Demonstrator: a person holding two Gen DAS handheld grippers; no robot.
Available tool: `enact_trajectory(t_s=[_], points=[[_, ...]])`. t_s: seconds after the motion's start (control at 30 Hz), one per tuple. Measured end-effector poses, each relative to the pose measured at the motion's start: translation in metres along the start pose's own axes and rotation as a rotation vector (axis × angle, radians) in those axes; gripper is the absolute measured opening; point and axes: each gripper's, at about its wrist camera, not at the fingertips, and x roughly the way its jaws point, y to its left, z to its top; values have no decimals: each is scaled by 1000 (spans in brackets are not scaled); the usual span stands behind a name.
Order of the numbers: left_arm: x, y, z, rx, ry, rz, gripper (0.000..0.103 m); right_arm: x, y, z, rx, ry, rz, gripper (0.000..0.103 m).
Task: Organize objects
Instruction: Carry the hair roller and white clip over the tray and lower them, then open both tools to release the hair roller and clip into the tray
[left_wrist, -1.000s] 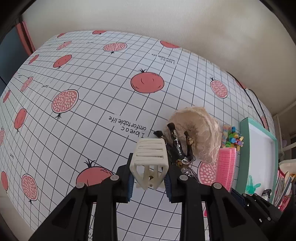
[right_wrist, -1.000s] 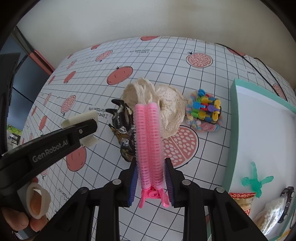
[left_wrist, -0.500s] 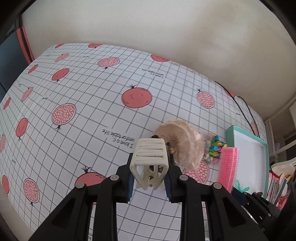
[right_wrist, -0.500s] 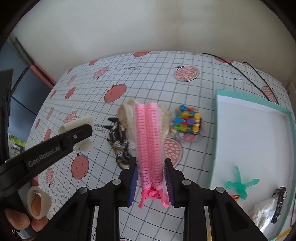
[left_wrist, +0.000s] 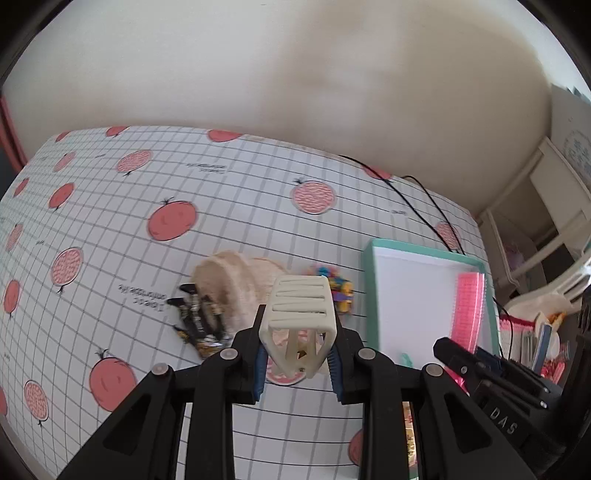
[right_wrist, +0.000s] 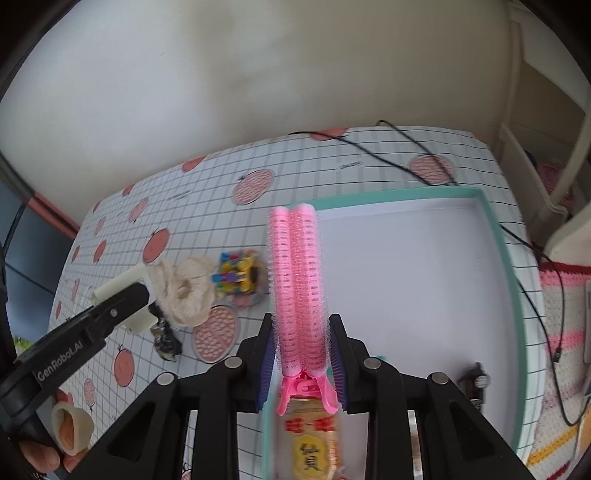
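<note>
Grid-and-pomegranate tablecloth under teal-rimmed tray, cream scrunchie, colourful clips.

The cream claw clip covers part of the lace scrunchie at the left wrist view's centre. In the right wrist view, the snack packet is blurred and cut off by the bottom edge, its top behind the pink roller clip. A small dark object in the tray's lower right is too blurred to identify.
</note>
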Motion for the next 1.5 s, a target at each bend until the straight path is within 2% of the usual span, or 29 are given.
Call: enact_trajectory(t_s=[0.17, 0.43, 0.73, 0.93, 1.5], points=[[3, -31, -4, 56, 0, -35, 29, -12, -34, 2, 66, -27, -22, 29], [13, -76, -11, 157, 6, -53, 29, -30, -70, 5, 131, -64, -60, 29], [46, -117, -24, 249, 46, -58, 29, -19, -91, 7, 162, -53, -113, 29], [66, -127, -35, 273, 76, -60, 29, -6, -97, 5, 166, -41, -143, 29], [97, -118, -43, 221, 113, -79, 27, 26, -103, -3, 178, 7, -166, 29]])
